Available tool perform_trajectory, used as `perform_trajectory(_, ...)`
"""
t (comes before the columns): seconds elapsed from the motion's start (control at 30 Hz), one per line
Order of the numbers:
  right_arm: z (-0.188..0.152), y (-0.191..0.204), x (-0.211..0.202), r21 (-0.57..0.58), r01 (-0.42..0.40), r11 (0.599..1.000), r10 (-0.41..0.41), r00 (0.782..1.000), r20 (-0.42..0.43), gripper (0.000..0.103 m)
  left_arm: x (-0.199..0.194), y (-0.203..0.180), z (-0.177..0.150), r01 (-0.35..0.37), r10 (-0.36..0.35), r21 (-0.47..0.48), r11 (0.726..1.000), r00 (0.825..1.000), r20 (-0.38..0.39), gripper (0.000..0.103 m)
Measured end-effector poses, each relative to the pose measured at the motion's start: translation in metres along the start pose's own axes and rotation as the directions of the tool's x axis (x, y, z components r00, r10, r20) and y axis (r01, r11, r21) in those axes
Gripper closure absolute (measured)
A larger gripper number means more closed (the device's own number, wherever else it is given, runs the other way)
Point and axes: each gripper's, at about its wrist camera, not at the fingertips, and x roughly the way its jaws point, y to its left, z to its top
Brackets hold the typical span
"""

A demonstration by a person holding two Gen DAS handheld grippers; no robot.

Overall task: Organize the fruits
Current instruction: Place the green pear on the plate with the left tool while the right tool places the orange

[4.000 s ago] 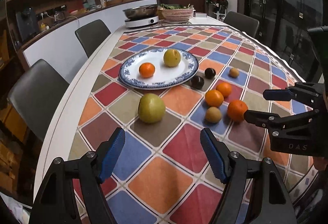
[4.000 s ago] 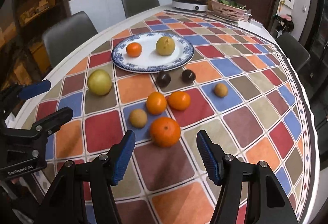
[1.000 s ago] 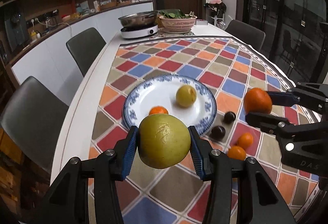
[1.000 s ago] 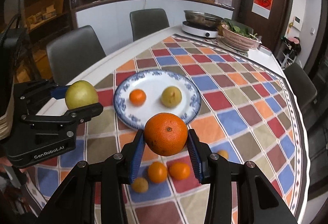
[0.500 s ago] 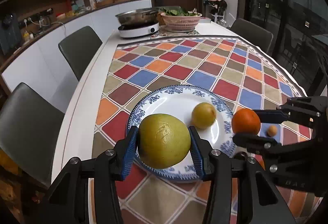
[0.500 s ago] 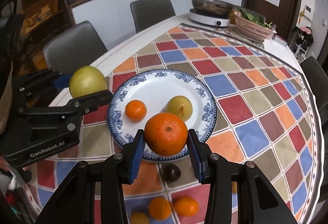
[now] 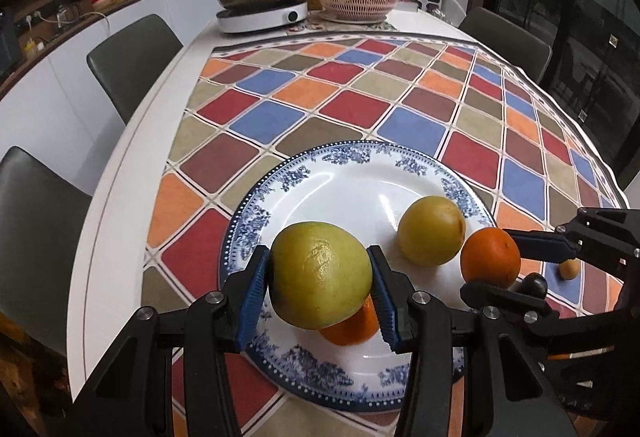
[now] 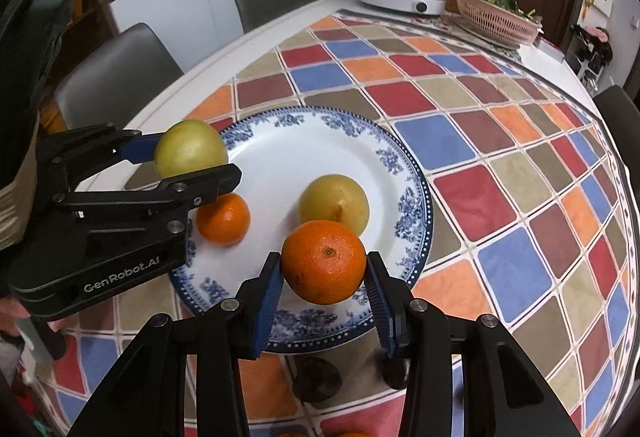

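My left gripper (image 7: 320, 293) is shut on a large yellow-green fruit (image 7: 320, 273) and holds it above the near left part of the blue-and-white plate (image 7: 360, 165). My right gripper (image 8: 324, 283) is shut on a big orange (image 8: 324, 261) above the plate's (image 8: 280, 145) near right rim. On the plate lie a yellow pear (image 8: 334, 205) and a small orange (image 8: 223, 219). The left gripper with its fruit (image 8: 190, 153) shows in the right wrist view. The right gripper's orange (image 7: 490, 263) shows in the left wrist view.
Two dark plums (image 8: 318, 379) lie on the checked tablecloth (image 8: 480, 197) near the plate; one (image 7: 534, 287) and a small brown fruit (image 7: 568, 269) show in the left wrist view. A cooker with a pan (image 7: 262, 13) and a pink basket (image 7: 356, 3) stand at the far end. Chairs (image 7: 132, 61) line the left side.
Both grippers picked up their fruits from the cloth and have carried them forward over the plate; in the last half second both moved closer and lower over it.
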Motion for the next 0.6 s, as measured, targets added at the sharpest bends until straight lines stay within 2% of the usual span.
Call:
perform_trajectory(0.3,-0.002,-0.001,0.007,0.009,-0.009,1.0,0.009,1.0,-0.007,0.06,0.006,0.0,0.003,-0.004,0.004,0.009,1.0,1.0,0.002,0.054)
perform_trajectory(0.4,-0.002,-0.002,0.007,0.017,-0.013,1.0,0.013,1.0,-0.01,0.059,-0.001,0.002,0.004,-0.02,0.02,0.002,1.0,1.0,0.016,0.043)
perform_trajectory(0.47,-0.003,-0.003,0.003,0.023,0.003,1.0,-0.003,1.0,0.002,0.053,-0.01,0.002,0.003,-0.035,0.035,0.008,0.999,0.999,0.028,0.043)
perform_trajectory(0.6,-0.005,-0.005,-0.013,0.025,0.03,0.999,-0.031,0.999,0.032,0.052,-0.035,-0.002,-0.003,-0.088,0.086,0.025,0.996,0.994,0.064,0.042)
